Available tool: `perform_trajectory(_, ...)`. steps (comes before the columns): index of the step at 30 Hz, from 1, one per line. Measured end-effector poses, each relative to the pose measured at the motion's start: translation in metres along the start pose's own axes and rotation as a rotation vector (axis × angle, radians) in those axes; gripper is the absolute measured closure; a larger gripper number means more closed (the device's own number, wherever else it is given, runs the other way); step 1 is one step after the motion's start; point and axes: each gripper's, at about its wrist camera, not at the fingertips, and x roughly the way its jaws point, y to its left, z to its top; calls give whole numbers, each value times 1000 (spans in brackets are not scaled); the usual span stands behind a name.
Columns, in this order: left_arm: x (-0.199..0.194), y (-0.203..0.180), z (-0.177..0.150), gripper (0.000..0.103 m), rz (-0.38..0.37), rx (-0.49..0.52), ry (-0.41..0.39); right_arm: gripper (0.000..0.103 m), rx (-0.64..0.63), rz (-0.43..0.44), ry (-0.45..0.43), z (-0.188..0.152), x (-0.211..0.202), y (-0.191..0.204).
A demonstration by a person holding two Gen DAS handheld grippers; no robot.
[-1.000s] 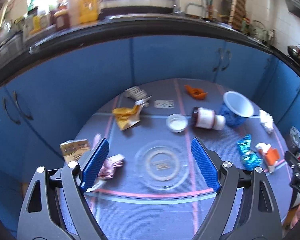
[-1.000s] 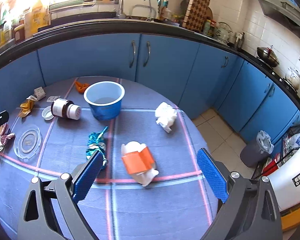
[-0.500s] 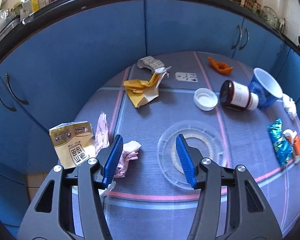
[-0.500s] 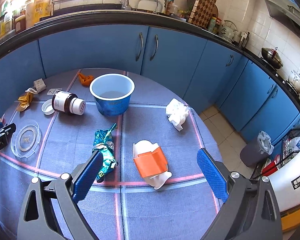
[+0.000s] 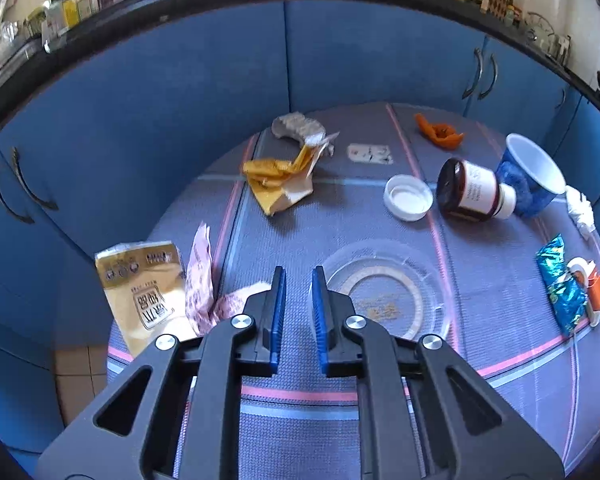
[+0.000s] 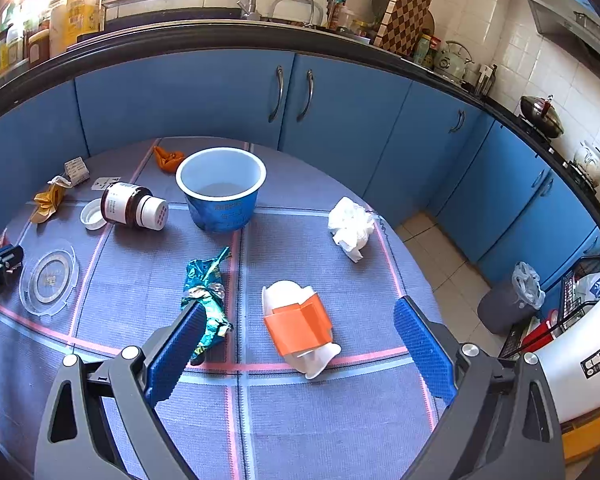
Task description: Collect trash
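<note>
Pink wrapper [image 5: 204, 280] crumpled, beside yellow carton [image 5: 148, 288].

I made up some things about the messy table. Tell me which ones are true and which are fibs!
1. The brown jar is lying on its side. True.
2. The blue cup is tipped over. False: it stands upright, open end up.
3. The right tool is wide open above the orange-and-white carton. True.
4. The left tool has the clear lid pinched in it. False: it is closing on nothing; the lid lies beside it.
5. The white cap is screwed onto the jar. False: it lies beside it.
</note>
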Motion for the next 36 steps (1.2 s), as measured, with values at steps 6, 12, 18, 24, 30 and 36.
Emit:
perform_trajectory(6,-16,-7,4,101,-7,5,-46,11,31,-24,20,-5,5,-16)
perform_trajectory(12,-22,-21,3,103,-5,27,-61,11,83,1,61,-12,15,-32)
perform_trajectory(18,-31,-39,-1,103,24,75,-99,11,64,-4,45,-11,12,-29)
perform_trajectory(24,-31,-28,5,98,139,62,-118,11,65,2,35,-9,7,-28)
perform_trajectory(30,-8,13,9,97,145,-68,-19,11,43,9,39,-8,8,-19)
perform_trajectory(36,7,16,4,97,201,-59,1,11,3,5,31,-6,6,-8)
